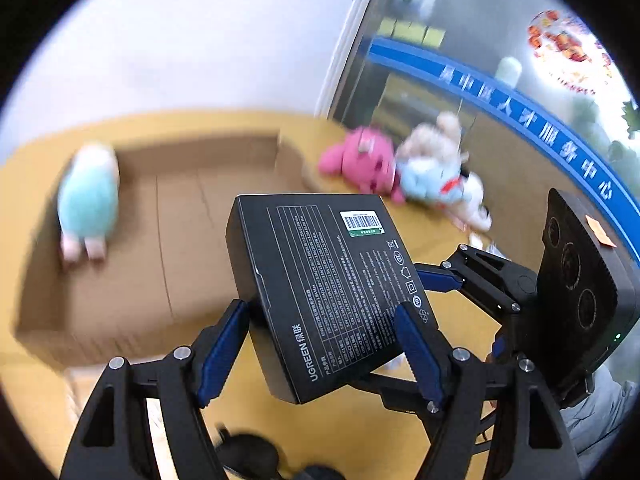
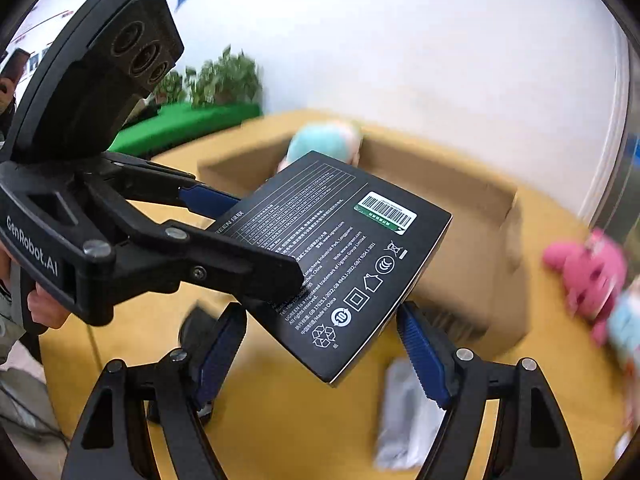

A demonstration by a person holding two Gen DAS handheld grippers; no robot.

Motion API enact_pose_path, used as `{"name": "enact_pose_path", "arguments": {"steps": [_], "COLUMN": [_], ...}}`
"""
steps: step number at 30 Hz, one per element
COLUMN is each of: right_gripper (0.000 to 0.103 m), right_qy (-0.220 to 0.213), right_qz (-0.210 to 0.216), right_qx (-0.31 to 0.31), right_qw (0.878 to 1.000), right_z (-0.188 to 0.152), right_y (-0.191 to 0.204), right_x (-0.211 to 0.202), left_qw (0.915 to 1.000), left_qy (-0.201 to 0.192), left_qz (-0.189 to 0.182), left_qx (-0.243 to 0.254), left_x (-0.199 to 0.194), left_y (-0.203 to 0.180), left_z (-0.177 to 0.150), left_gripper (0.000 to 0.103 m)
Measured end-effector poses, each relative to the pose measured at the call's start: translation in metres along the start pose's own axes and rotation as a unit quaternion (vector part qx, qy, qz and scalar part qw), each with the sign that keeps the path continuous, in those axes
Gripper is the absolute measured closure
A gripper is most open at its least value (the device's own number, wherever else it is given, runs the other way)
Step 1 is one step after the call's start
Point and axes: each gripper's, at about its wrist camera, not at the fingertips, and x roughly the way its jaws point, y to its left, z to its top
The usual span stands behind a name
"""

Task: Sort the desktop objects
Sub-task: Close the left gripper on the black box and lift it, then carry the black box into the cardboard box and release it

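Left claw [image 1: 320, 344] clamped on flat black matte UGREEN cardboard box [image 1: 324, 280], held tilted above yellow wooden table [image 1: 352, 432], long axis pointing away toward open brown corrugated carton [image 1: 168, 240]. Right claw [image 2: 320, 356] spread apart just under box's near corner. Teal plush toy [image 1: 89, 200] inside carton.

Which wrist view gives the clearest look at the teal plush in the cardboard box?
The left wrist view: the teal plush shows whole, though blurred, inside the cardboard box. In the right wrist view the black UGREEN box hides most of it.
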Motion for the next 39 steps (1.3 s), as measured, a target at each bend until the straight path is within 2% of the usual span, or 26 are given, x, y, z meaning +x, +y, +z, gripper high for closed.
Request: {"name": "enact_pose_path", "arguments": {"steps": [4, 8, 12, 20, 23, 26, 29, 34, 39], "right_gripper": [0.026, 0.026, 0.026, 0.026, 0.026, 0.026, 0.026, 0.026, 0.026], "right_qy": [-0.050, -0.092, -0.125, -0.168, -0.173, -0.173, -0.166, -0.127, -0.082], "right_qz": [-0.025, -0.046, -0.069, -0.063, -0.070, -0.054, -0.042, -0.018, 0.010], "right_qx": [-0.028, -0.052, -0.072, -0.078, -0.083, -0.074, -0.069, -0.056, -0.027], "right_qw": [0.998, 0.993, 0.987, 0.981, 0.979, 0.981, 0.983, 0.990, 0.996], "right_z": [0.051, 0.102, 0.146, 0.214, 0.231, 0.245, 0.250, 0.257, 0.244], "right_y": [-0.011, -0.020, -0.022, -0.041, -0.047, -0.057, -0.063, -0.089, -0.113], "right_x": [-0.024, -0.048, -0.064, -0.086, -0.081, -0.067, -0.051, 0.012, 0.076], "left_qw": [0.9977, 0.9907, 0.9826, 0.9697, 0.9685, 0.9683, 0.9720, 0.9818, 0.9911], "left_qy": [-0.059, -0.111, -0.154, -0.215, -0.220, -0.218, -0.208, -0.161, -0.107], "left_qz": [0.010, 0.036, 0.053, 0.061, 0.065, 0.074, 0.078, 0.088, 0.078], "left_qx": [0.033, 0.069, 0.089, 0.098, 0.097, 0.096, 0.077, 0.048, 0.016], "left_x": [-0.033, -0.064, -0.089, -0.117, -0.116, -0.107, -0.087, -0.037, 0.016], "left_y": [-0.009, -0.020, -0.027, -0.018, -0.011, -0.005, 0.012, 0.054, 0.101], "left_z": [0.051, 0.096, 0.127, 0.181, 0.193, 0.202, 0.208, 0.213, 0.212], "left_gripper": [0.028, 0.028, 0.028, 0.028, 0.028, 0.028, 0.028, 0.028, 0.028]}}
